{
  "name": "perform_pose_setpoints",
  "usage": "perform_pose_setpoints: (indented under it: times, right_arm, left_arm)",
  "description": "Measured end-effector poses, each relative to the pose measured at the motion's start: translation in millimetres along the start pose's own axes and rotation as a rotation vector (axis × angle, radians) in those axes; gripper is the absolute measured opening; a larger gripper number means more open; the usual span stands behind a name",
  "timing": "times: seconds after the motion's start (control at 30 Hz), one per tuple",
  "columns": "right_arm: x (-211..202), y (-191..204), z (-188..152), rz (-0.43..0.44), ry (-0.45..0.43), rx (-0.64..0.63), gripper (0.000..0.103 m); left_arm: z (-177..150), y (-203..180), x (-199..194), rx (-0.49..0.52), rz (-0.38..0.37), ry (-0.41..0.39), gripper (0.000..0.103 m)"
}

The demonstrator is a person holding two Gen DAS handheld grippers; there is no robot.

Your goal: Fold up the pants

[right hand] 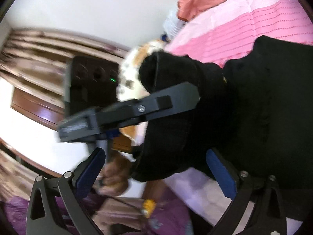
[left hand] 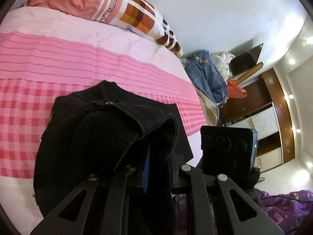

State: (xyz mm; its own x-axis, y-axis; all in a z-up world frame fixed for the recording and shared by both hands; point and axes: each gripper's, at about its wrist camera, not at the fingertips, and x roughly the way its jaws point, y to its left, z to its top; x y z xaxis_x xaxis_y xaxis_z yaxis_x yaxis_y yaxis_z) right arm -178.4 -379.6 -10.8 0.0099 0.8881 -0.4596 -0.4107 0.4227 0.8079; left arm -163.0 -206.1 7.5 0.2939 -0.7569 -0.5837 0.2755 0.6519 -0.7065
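Two grippers are working over a bed covered in a pink striped and checked spread. The left gripper is pinching a bunched fold of the black pants, its blue pads squeezed tight against the cloth, which is draping over its fingers and lying on the spread beyond. The right gripper is standing wide apart, gripping nothing; the pants are lying just ahead of and beside its right pad. In the right wrist view a hand is holding the left gripper, which is clamping the pants.
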Motion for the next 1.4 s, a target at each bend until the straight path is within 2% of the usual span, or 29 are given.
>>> perform_pose_setpoints:
  times: [0.03, 0.07, 0.1, 0.17, 0.2, 0.27, 0.37, 0.53, 0.6, 0.67, 0.83, 0.97, 1.0, 1.07, 1.13, 1.23, 1.4]
  right_arm:
    - [-0.5, -1.5, -0.8, 0.01, -0.003, -0.006, 0.086]
    - [0.1, -2.9, -1.2, 0.001, 0.003, -0.007, 0.056]
    - [2.6, -5.4, -1.6, -0.038, 0.025, -0.012, 0.046]
    - [0.4, -10.5, -2.7, -0.058, 0.028, -0.008, 0.033]
    - [-1.9, -13.2, -3.4, -0.056, 0.023, -0.004, 0.03]
    - [-4.8, -14.6, -4.3, -0.046, 0.02, -0.006, 0.024]
    - [-6.1, -15.3, -6.0, -0.05, 0.021, -0.015, 0.02]
    - [-6.9, -22.9, -3.9, -0.016, 0.013, 0.039, 0.017]
    - [-8.7, -25.2, -3.5, 0.0, 0.006, 0.07, 0.016]
    - [-12.1, -28.9, 0.7, 0.035, -0.003, 0.112, 0.016]
    - [-20.6, -30.0, 8.0, 0.051, -0.026, 0.147, 0.015]
    - [-31.9, -42.5, 11.6, 0.077, -0.052, 0.203, 0.014]
    - [-34.2, -45.3, 13.8, 0.084, -0.061, 0.212, 0.014]
    - [-42.2, -48.7, 13.5, 0.098, -0.079, 0.229, 0.014]
    - [-50.0, -50.8, 11.9, 0.111, -0.094, 0.24, 0.014]
    - [-51.6, -50.7, 11.6, 0.122, -0.098, 0.25, 0.014]
    - [-54.2, -50.7, 12.5, 0.128, -0.092, 0.259, 0.014]
  left_arm:
    - [1.2, -1.4, 4.2, 0.002, -0.005, 0.013, 0.016]
    - [2.3, -3.4, 7.9, 0.011, -0.002, 0.026, 0.016]
    - [3.4, -6.5, 10.9, 0.025, 0.004, 0.041, 0.017]
    - [4.0, -13.6, 11.8, 0.049, 0.018, 0.061, 0.032]
    - [4.2, -18.1, 9.7, 0.064, 0.028, 0.066, 0.035]
    - [4.9, -28.0, -2.5, 0.107, 0.043, 0.051, 0.054]
    - [6.1, -35.4, -34.2, 0.142, 0.096, -0.026, 0.072]
    - [5.8, -16.6, -73.4, 0.106, 0.145, -0.088, 0.073]
    - [1.9, 1.4, -86.9, 0.032, 0.102, -0.107, 0.073]
    - [-1.3, 11.2, -93.7, -0.006, 0.109, -0.111, 0.073]
    - [-7.0, 4.2, -113.6, 0.033, 0.119, -0.132, 0.073]
    - [-4.6, -1.1, -150.2, 0.06, 0.138, -0.204, 0.079]
    - [-3.5, 0.6, -159.8, 0.061, 0.158, -0.227, 0.08]
    - [-4.7, 9.3, -171.0, 0.067, 0.247, -0.265, 0.088]
    - [-11.8, 34.4, -162.6, 0.019, 0.289, -0.248, 0.089]
    - [-30.8, 78.6, -125.8, -0.079, 0.343, -0.154, 0.089]
    - [-64.1, 112.2, -84.4, -0.189, 0.211, -0.14, 0.089]
